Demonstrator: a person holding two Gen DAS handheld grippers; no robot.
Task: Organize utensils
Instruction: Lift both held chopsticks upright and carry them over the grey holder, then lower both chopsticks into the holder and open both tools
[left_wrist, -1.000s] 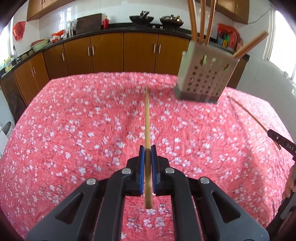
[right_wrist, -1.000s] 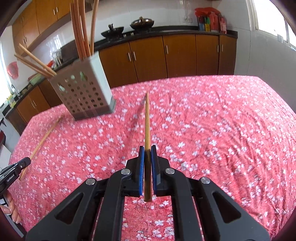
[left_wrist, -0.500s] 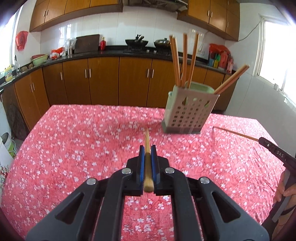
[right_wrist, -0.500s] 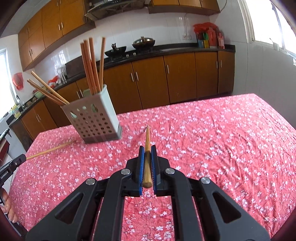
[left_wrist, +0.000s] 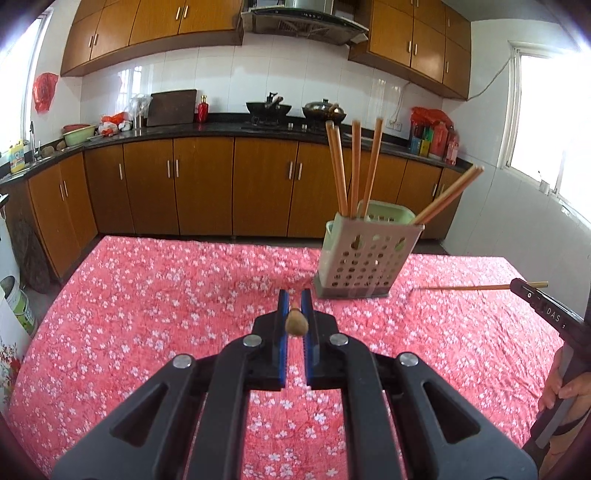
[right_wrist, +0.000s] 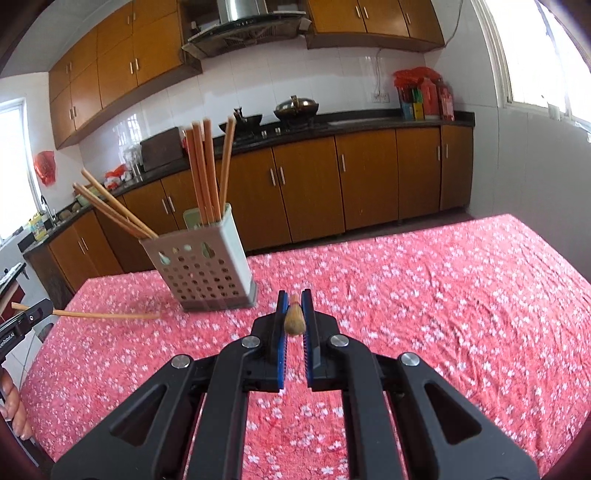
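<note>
Both chopsticks now lifted off the table — a second ago each lay on the cloth. Left gripper and right gripper each pinch one end-on. Holder at 1 o'clock; insertion likely next.

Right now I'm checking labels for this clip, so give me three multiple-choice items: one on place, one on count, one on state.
1. Where does the perforated holder stand?
A. on the floral tablecloth
B. on the counter
C. on the floor

2. How many chopsticks rise from the holder?
A. two
B. six
C. ten

3. What are the left tongs doing?
A. gaping empty
B. clamped on a spoon
C. shut on a chopstick

Answers: 1 A, its base sits on the red cloth. 2 B, four upright and two leaning out sideways. 3 C, the stick's butt end shows between the blue pads; the right tongs hold another chopstick.
</note>
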